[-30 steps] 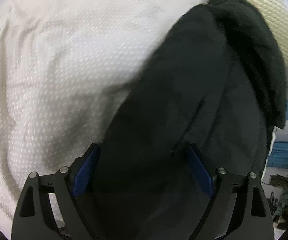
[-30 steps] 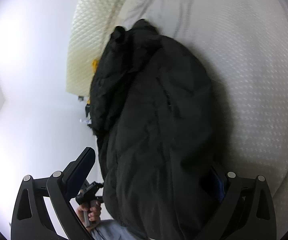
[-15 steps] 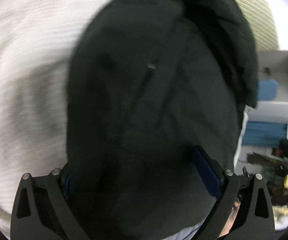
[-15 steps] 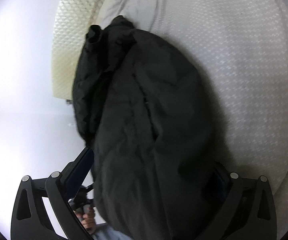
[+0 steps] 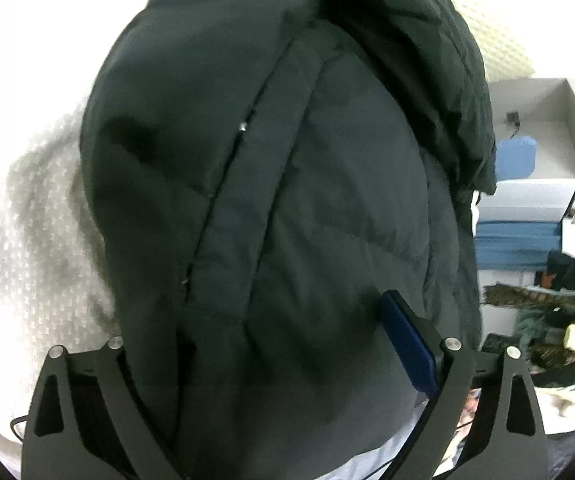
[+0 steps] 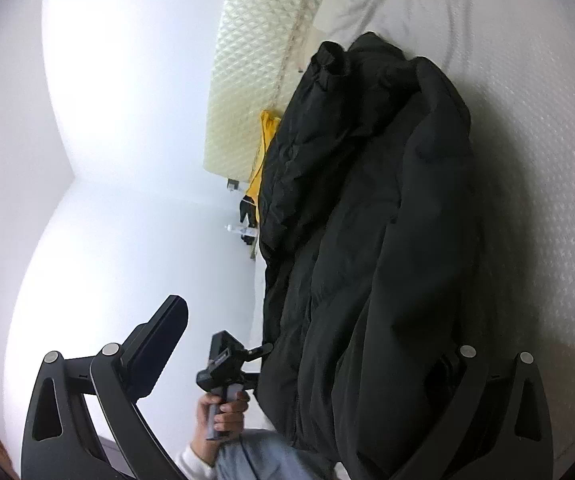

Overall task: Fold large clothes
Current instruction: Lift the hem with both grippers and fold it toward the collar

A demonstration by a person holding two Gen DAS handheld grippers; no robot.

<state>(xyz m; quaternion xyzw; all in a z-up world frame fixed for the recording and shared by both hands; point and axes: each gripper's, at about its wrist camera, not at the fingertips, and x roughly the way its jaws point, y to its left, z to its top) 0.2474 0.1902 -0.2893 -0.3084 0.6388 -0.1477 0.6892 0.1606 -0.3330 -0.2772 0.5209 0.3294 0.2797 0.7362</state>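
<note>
1. The black puffy jacket lies long and thin on the white bed cover. In the left wrist view it fills the middle, and the bed cover shows at 9 o'clock.
2. In the right wrist view the jacket runs from 12 o'clock down to 6 o'clock. Its collar end is far away and its bottom end is near the person.
3. The left gripper has its fingers very wide, with the fat bottom end of the jacket between them. They have just been closing a little. The blue pad at 4 o'clock touches the jacket. The other finger is hidden under it, so a real squeeze cannot be told.
4. The right gripper is open. Its finger at 8 o'clock stands in the air, apart from the jacket. The other finger is behind the jacket at 4 o'clock.
5. A hand at 6 o'clock holds the left gripper's handle.
6. The step looks like taking hold of the bottom end, ready to fold it up toward the collar.
7. Next, both grippers likely need to close firmly on the thick edge, lift together, and lay it flat.
</note>
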